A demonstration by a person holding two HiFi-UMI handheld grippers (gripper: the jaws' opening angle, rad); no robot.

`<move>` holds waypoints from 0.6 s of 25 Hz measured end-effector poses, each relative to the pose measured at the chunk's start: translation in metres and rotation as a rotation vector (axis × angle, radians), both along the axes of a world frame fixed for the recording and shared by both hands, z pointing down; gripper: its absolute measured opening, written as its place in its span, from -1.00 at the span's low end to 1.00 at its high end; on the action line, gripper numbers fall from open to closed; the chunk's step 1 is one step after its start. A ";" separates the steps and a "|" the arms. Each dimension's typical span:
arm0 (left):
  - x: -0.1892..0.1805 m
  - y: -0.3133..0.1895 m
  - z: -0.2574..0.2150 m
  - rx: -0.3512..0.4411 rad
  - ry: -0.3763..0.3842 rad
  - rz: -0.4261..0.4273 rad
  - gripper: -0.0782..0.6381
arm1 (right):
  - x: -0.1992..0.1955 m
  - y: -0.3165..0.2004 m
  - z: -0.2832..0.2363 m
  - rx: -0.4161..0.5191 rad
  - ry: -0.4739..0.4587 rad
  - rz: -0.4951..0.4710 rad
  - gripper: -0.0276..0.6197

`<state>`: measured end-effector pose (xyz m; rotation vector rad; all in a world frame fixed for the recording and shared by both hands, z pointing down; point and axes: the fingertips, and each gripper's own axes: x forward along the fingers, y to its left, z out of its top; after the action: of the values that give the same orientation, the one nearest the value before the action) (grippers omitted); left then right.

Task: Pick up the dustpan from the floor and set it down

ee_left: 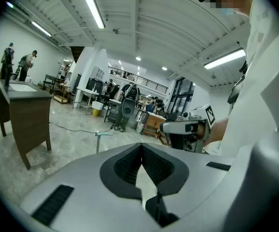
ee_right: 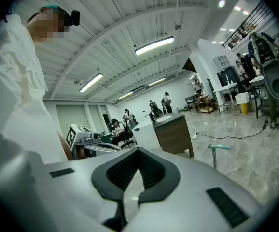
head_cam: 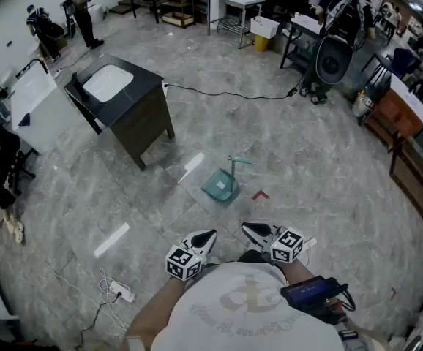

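Past left hand-held gripper (ee_left: 142, 145) and right hand-held gripper (ee_right: 138, 151), both closed empty, only dustpan (ee_left: 102, 134) handle visible.

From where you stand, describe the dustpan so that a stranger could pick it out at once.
Find the dark cabinet at the head view's upper left. On the floor to its right, nearer the person, lies the dustpan. It alone is teal, with an upright handle, just left of a small red mark.
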<state>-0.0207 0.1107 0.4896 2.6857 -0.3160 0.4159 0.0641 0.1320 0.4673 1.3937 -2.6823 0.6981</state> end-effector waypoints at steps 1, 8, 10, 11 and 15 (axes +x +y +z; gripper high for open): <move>0.001 -0.003 0.000 0.005 0.000 0.000 -0.75 | 0.003 -0.003 -0.001 0.009 -0.022 0.011 -0.86; 0.004 -0.009 0.000 0.027 0.015 -0.029 -0.75 | 0.014 -0.006 -0.006 0.044 -0.039 0.044 -0.86; 0.004 -0.010 -0.002 0.034 0.016 -0.030 -0.75 | 0.013 -0.009 -0.009 0.052 -0.026 0.042 -0.86; 0.005 -0.010 -0.006 0.037 0.017 -0.029 -0.75 | 0.014 -0.010 -0.013 0.054 -0.034 0.049 -0.86; 0.007 0.004 -0.016 0.028 0.005 -0.047 -0.75 | 0.015 -0.001 -0.023 0.017 -0.081 0.040 -0.86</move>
<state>-0.0138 0.1150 0.4733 2.7007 -0.3853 0.3931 0.0787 0.1308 0.4444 1.4580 -2.7340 0.7530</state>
